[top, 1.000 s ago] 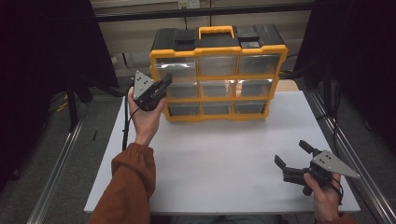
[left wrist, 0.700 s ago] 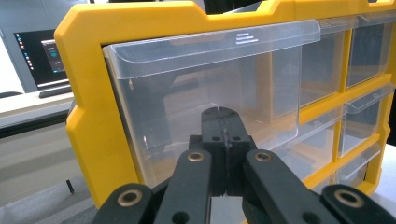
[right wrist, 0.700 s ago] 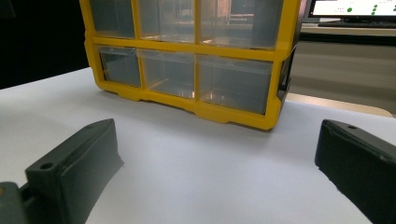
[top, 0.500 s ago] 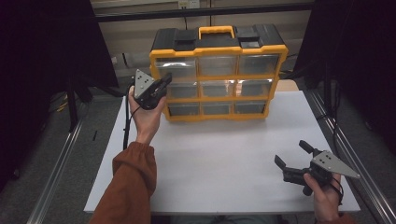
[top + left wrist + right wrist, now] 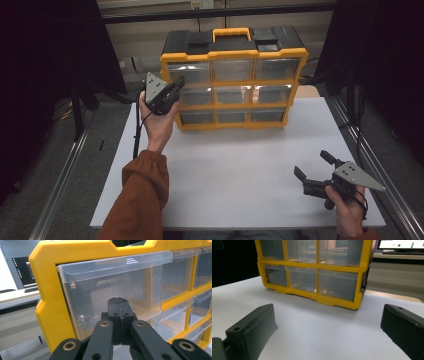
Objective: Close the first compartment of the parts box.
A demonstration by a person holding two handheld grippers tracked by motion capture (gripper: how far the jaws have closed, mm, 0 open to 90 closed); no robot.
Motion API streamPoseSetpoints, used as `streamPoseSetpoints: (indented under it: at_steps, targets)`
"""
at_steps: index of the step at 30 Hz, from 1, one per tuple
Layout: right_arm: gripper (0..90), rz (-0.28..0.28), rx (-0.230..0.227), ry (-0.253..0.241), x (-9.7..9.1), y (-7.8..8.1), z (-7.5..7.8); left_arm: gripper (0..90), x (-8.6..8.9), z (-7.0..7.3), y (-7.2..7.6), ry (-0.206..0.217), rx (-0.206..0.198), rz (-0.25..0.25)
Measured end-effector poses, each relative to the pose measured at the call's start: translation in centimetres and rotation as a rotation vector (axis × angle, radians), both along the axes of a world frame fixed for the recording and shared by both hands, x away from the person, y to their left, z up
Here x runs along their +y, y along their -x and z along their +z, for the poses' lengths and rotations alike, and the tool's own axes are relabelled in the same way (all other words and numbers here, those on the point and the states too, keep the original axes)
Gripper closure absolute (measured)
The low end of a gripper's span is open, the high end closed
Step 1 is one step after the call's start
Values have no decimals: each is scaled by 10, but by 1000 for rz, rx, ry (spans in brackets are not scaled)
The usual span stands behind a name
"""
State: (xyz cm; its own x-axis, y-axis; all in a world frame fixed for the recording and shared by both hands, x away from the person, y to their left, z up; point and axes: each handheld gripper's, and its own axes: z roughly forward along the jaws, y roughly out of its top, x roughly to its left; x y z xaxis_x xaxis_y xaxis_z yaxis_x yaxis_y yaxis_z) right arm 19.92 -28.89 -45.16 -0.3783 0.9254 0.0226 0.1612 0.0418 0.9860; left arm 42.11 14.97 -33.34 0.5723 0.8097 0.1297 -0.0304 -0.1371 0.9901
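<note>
A yellow organiser cabinet (image 5: 233,80) with clear plastic drawers stands at the back of the white table (image 5: 240,170). My left gripper (image 5: 177,82) is raised at the cabinet's upper left corner, its jaws pressed together with nothing between them. In the left gripper view the shut tips (image 5: 117,300) sit just in front of the top left drawer (image 5: 112,287), below its clear lip. My right gripper (image 5: 312,165) rests low at the table's front right, jaws spread wide. In the right gripper view its fingers (image 5: 252,327) frame bare table, with the cabinet (image 5: 312,270) farther off.
A black lid and yellow carry handle (image 5: 231,34) top the cabinet. Metal rails (image 5: 60,170) run along both sides of the table. Dark curtains hang left and right. A monitor (image 5: 402,245) stands behind the cabinet in the right gripper view.
</note>
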Motion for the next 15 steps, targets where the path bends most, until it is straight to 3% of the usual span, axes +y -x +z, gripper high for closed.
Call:
streamPoseSetpoints:
  at_steps: [15]
  targets:
    - [0, -5, 1, -2, 0, 0, 0, 900, -2, 0, -6, -1, 16, 16]
